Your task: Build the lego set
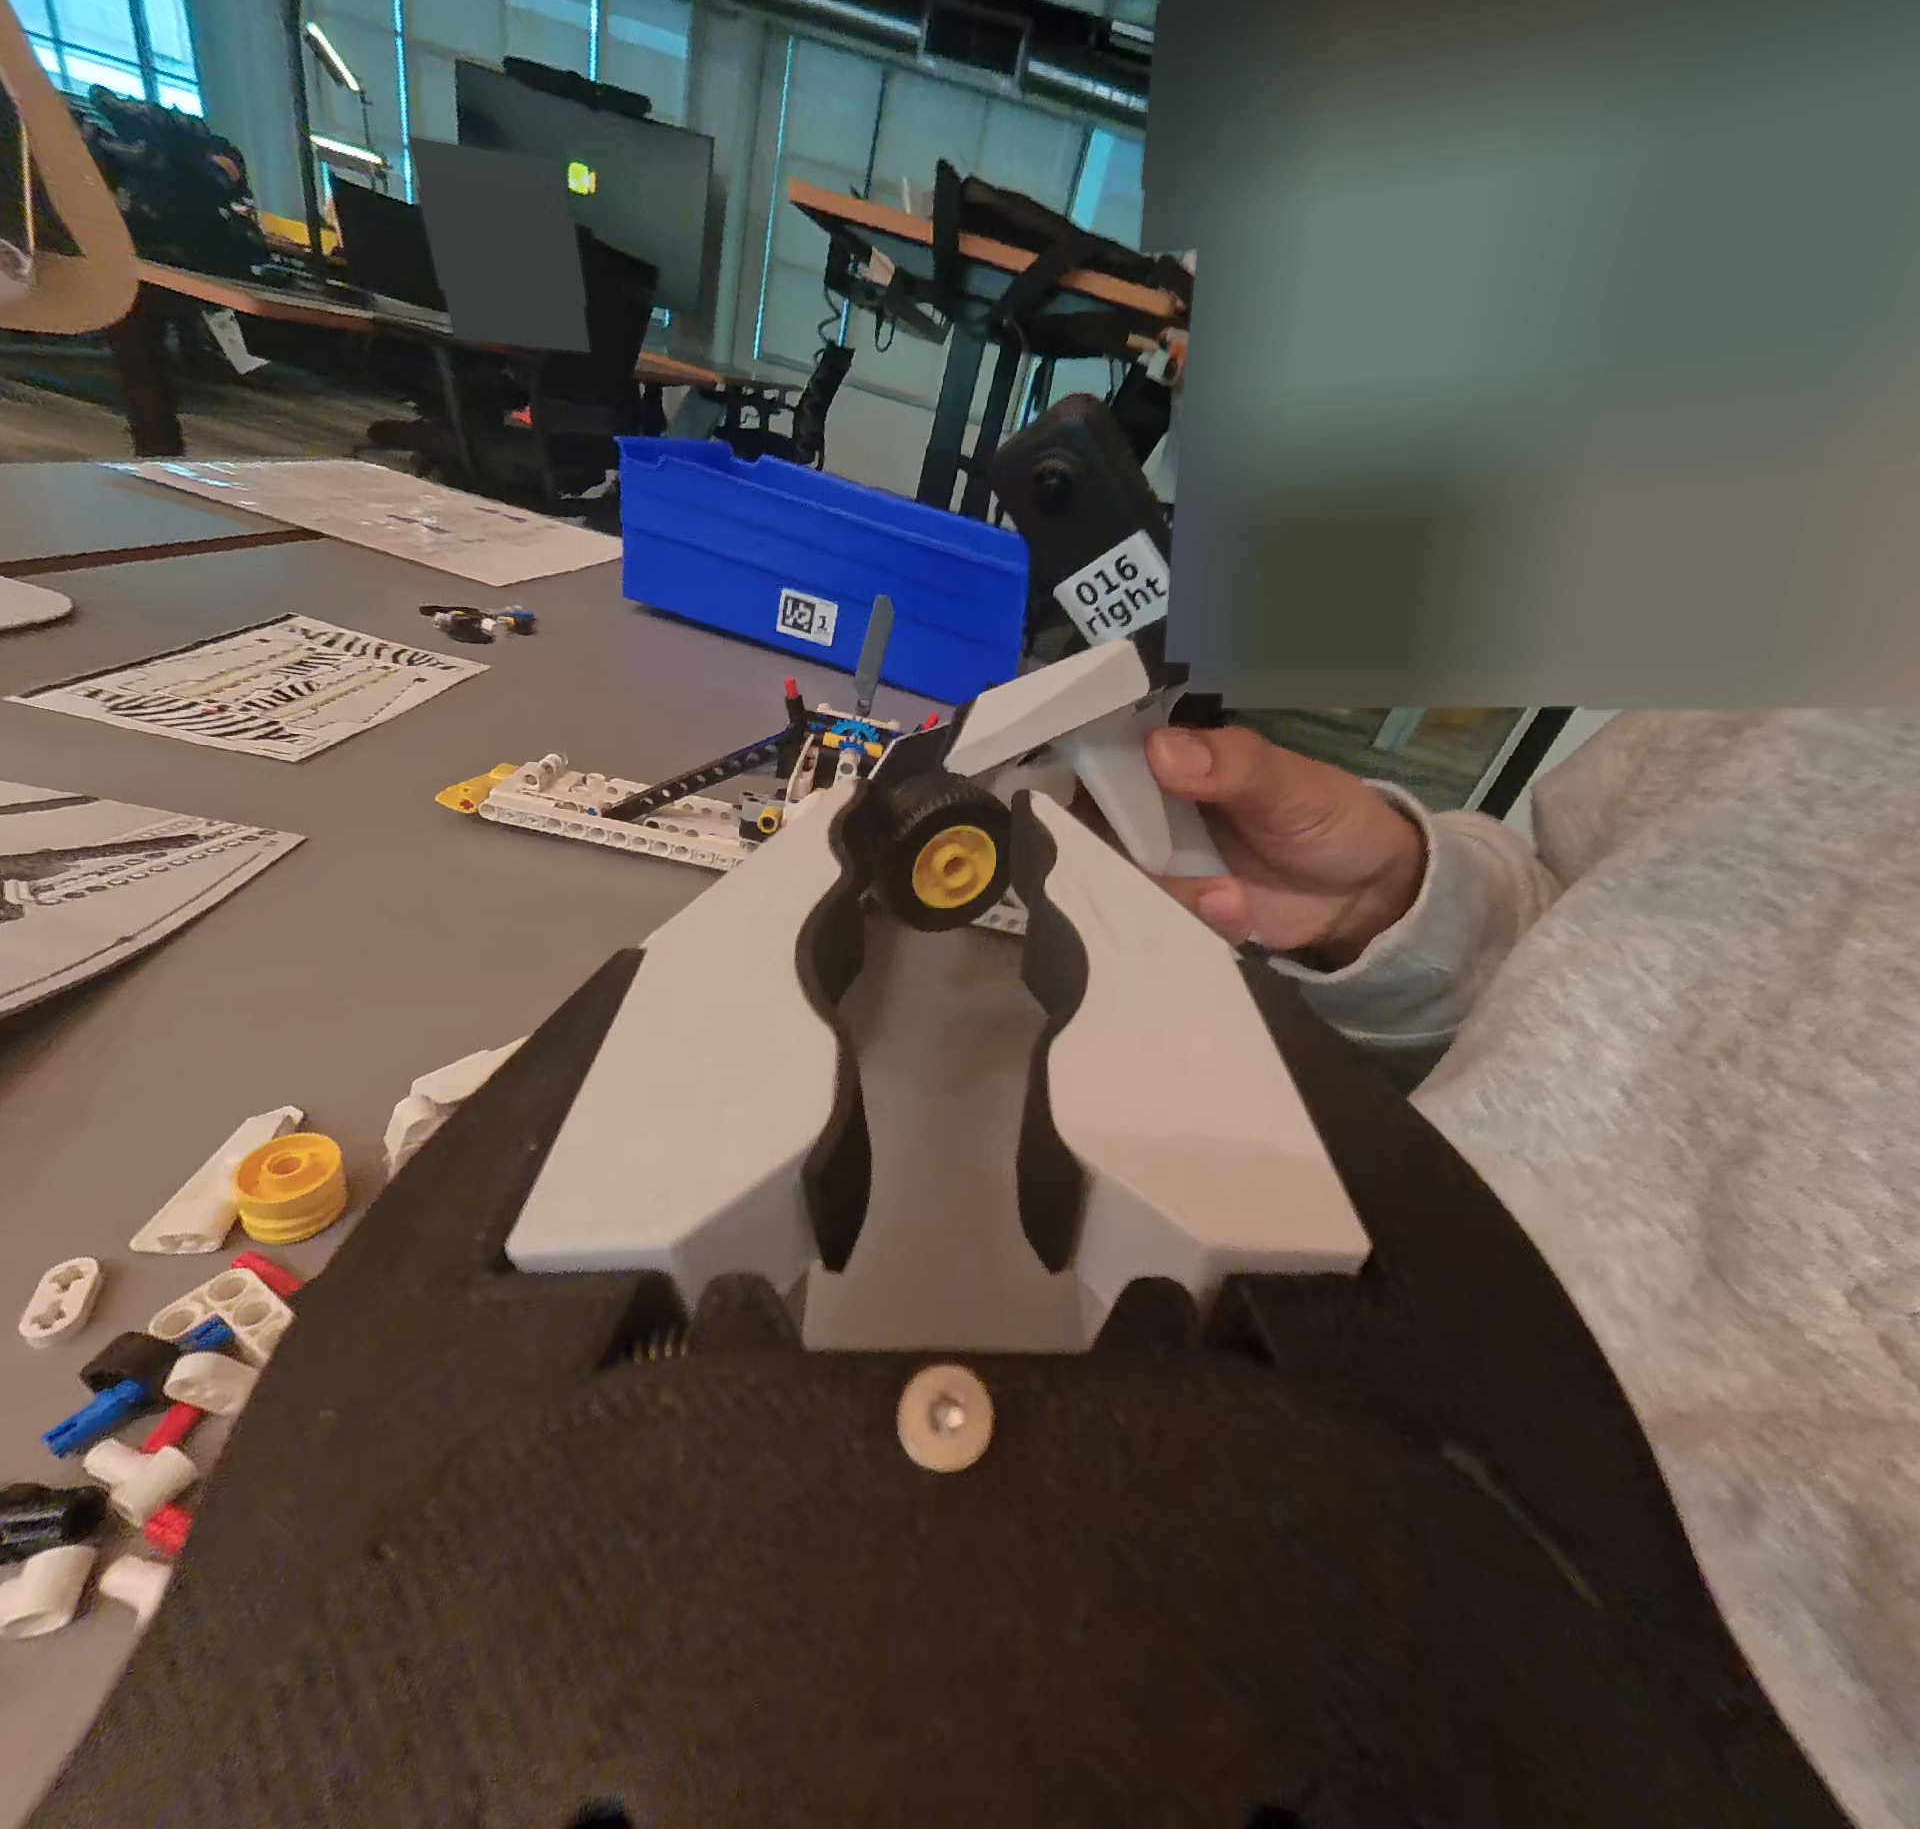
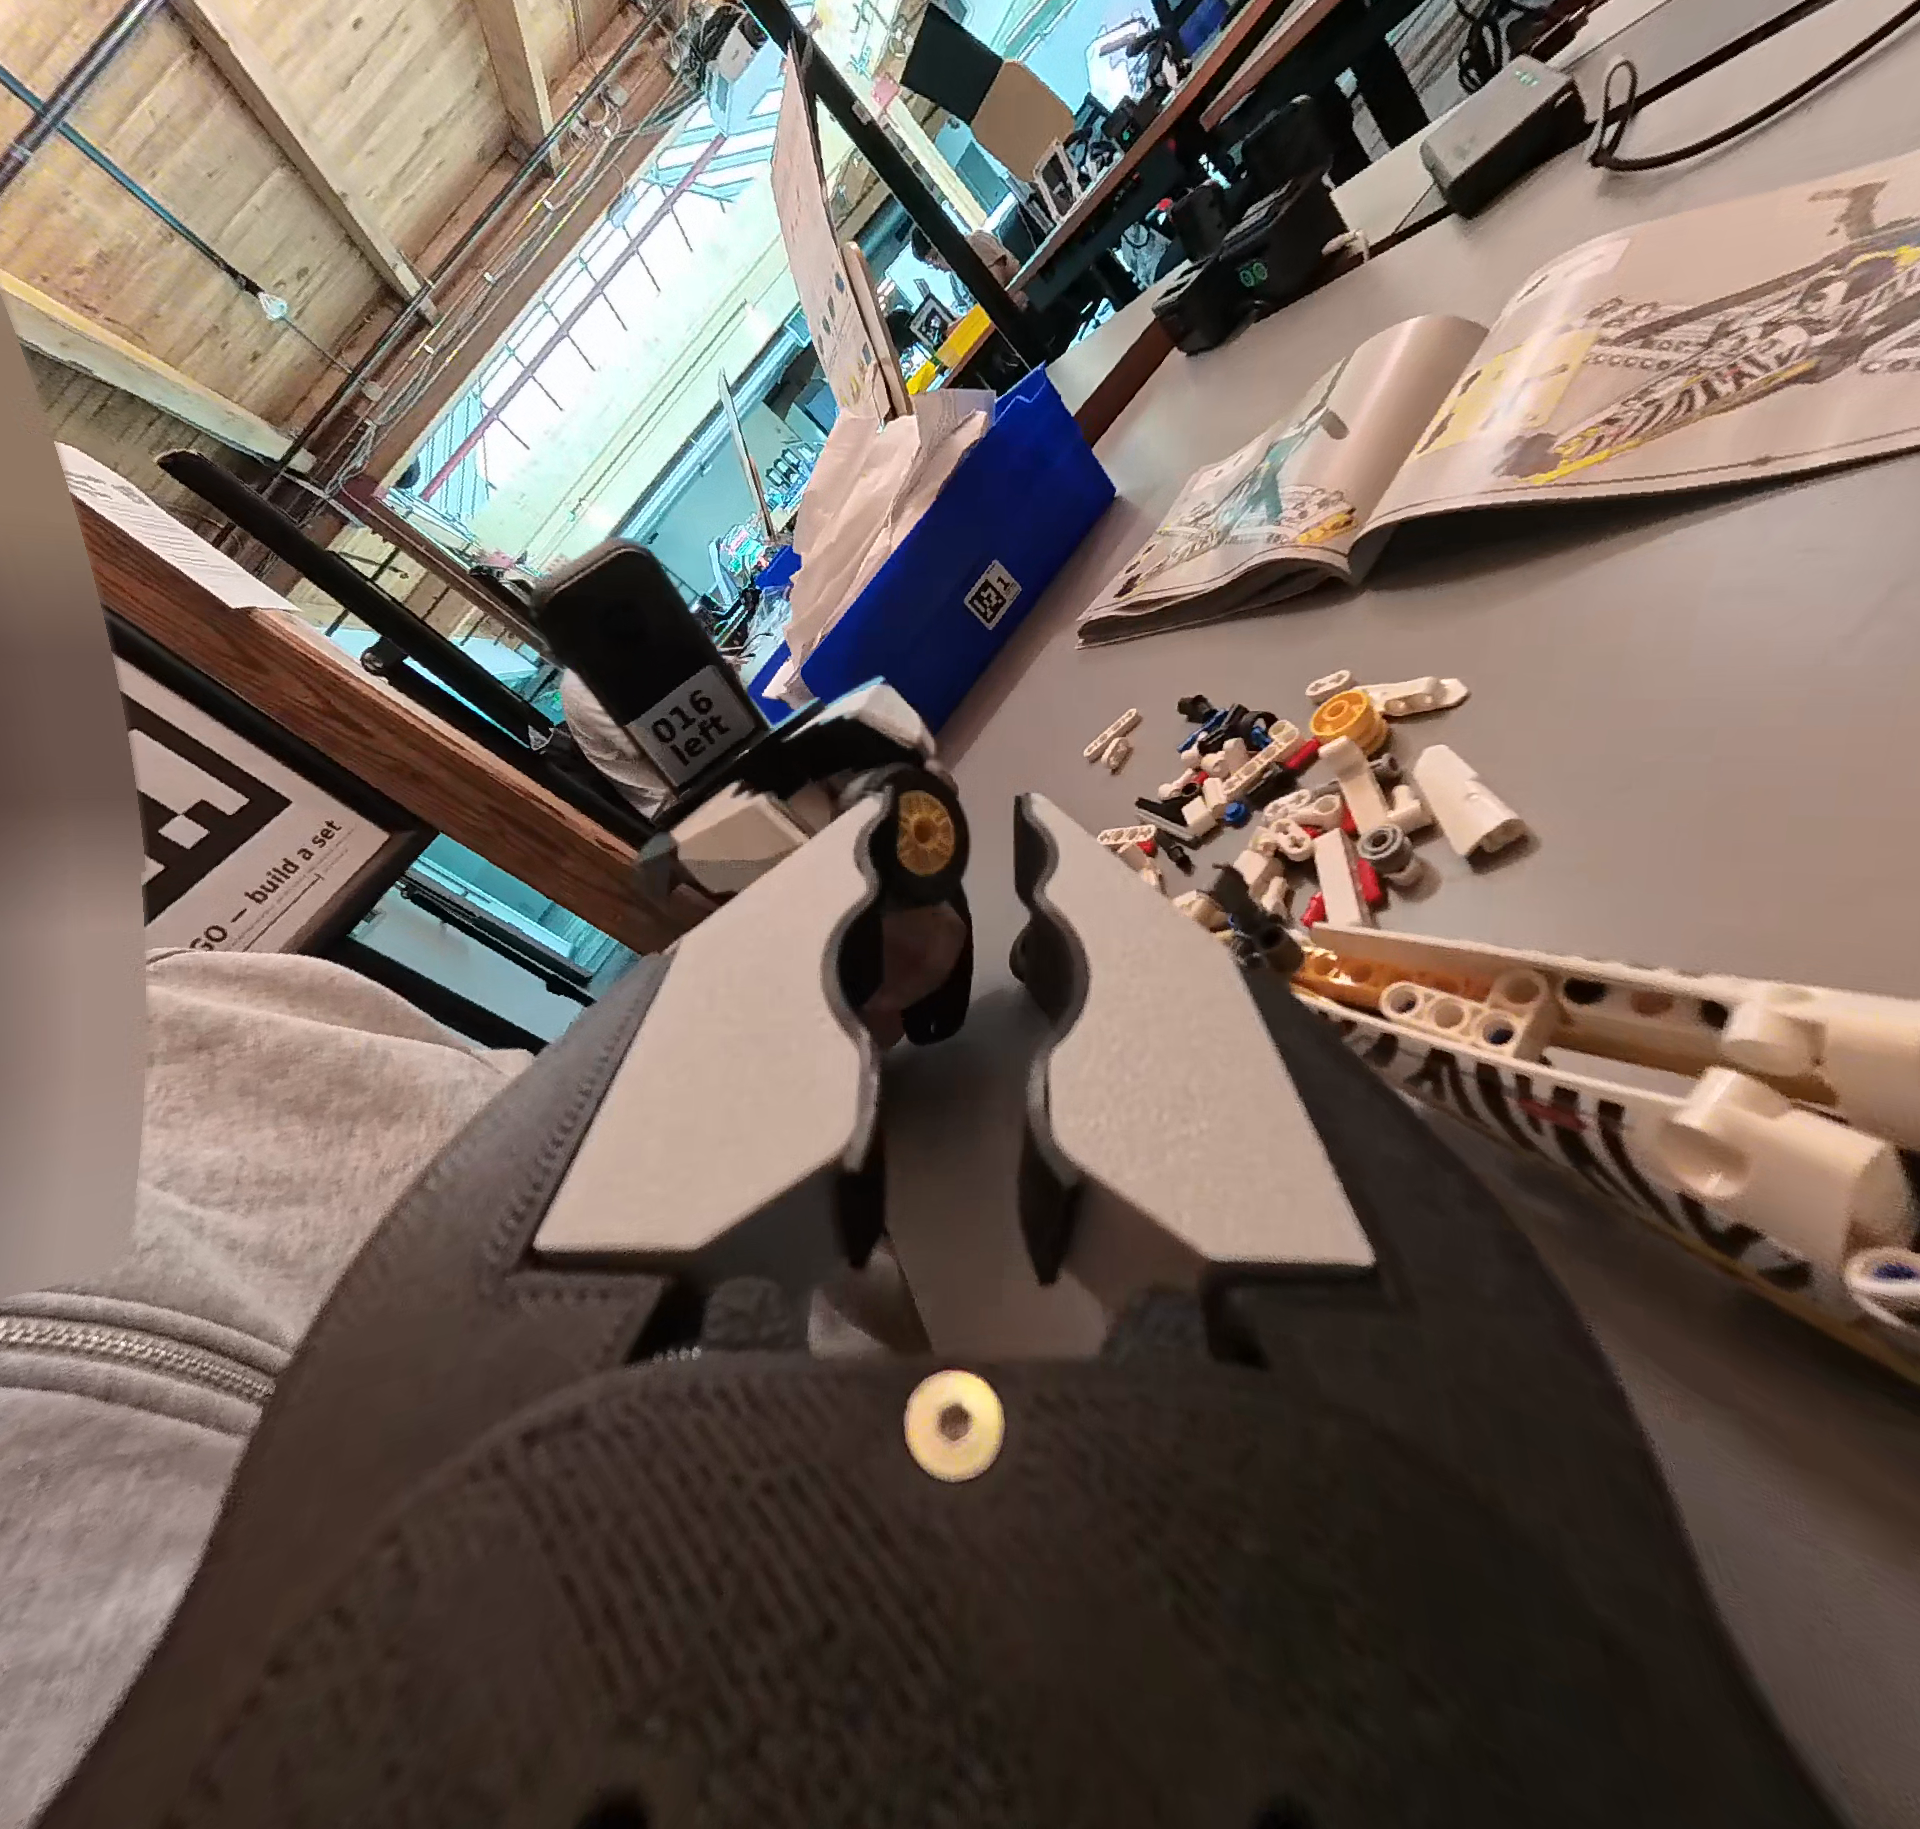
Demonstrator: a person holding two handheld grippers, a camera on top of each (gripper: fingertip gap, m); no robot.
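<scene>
The left gripper [image 1: 940, 860] clamps a black wheel [image 1: 938, 863] with a yellow hub, raised above the table [image 1: 436, 906]. The right gripper [image 2: 982, 849] gapes empty just beside it. The half-built model [image 1: 644, 803] lies beyond; loose pieces [image 2: 1299, 803] remain, so much building is left.

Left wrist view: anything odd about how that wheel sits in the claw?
The wheel, black tyre on a yellow hub, is held only at the very tips of the left claw, in the air above the table. The grip looks shallow, so it might slip.
</scene>
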